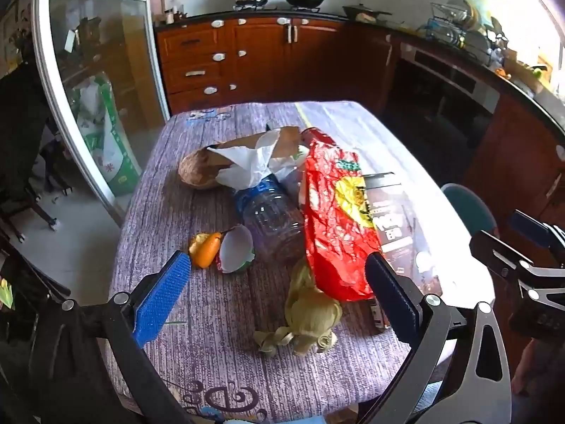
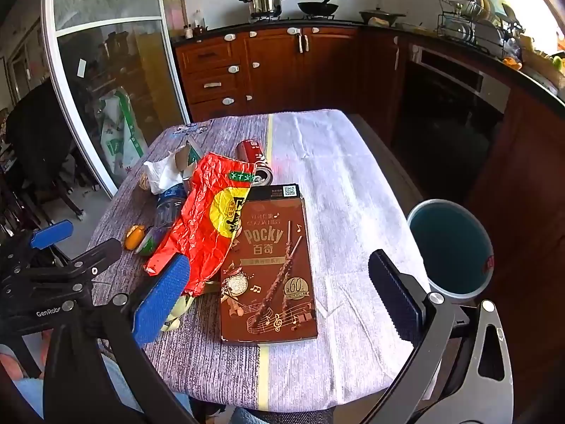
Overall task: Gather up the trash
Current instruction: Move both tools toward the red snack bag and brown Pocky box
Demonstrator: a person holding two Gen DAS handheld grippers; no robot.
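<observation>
Trash lies in a heap on the cloth-covered table (image 1: 212, 353). A crumpled red wrapper (image 1: 335, 219) rests over a brown Pocky box (image 2: 268, 265). Beside them lie a clear plastic bottle (image 1: 272, 219), white tissue (image 1: 250, 162), a coconut shell (image 1: 197, 171), an orange peel (image 1: 206, 249), a small cup (image 1: 236, 252), yellowish husks (image 1: 307, 314) and a red can (image 2: 254, 159). My left gripper (image 1: 279, 296) hovers open above the husks, holding nothing. Open and empty too, my right gripper (image 2: 282, 300) hangs over the Pocky box.
A round bin with a teal inside (image 2: 452, 247) stands on the floor right of the table. Wooden cabinets (image 2: 275, 67) and a stove with pots line the far wall. A glass door (image 1: 95, 99) is at the left. A person's legs show at the bottom.
</observation>
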